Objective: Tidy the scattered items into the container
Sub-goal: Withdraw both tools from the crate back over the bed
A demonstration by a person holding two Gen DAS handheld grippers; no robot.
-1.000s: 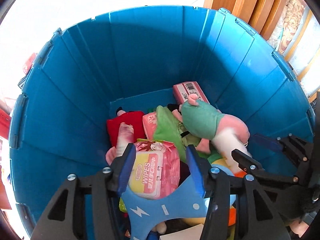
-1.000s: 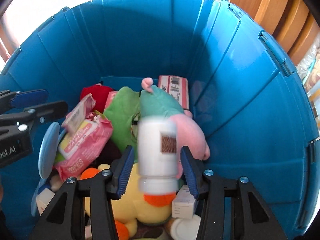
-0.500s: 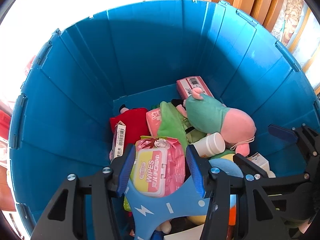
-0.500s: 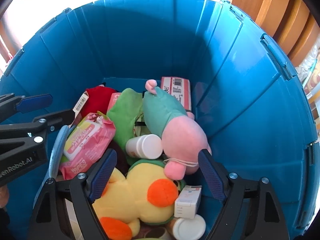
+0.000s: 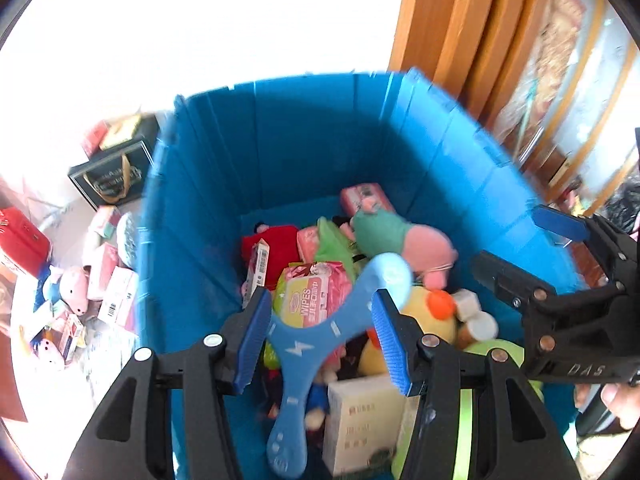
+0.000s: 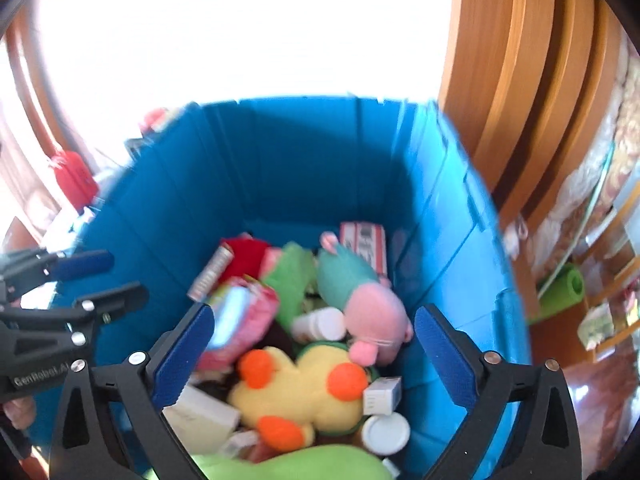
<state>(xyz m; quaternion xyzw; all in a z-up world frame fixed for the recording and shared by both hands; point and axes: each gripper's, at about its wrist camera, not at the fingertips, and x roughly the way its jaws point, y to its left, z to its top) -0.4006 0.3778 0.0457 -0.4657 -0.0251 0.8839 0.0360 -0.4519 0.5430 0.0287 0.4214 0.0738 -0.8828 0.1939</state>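
Your right gripper point(image 6: 314, 354) has let go of the white bottle point(image 6: 319, 323), which now lies beside the pink plush point(image 6: 370, 316) in the blue bin point(image 5: 320, 152), and both grippers have lifted above its rim.

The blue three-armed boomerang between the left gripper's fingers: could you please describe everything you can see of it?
The boomerang is a flat, light-blue piece that looks like foam or soft plastic, with three rounded arms and white markings, a lightning bolt at the centre. One arm reaches up over the wipes pack, one hangs down toward the camera. The left gripper has its blue pads pressed on the hub's two sides. It hangs over the blue bin, above the toys inside.
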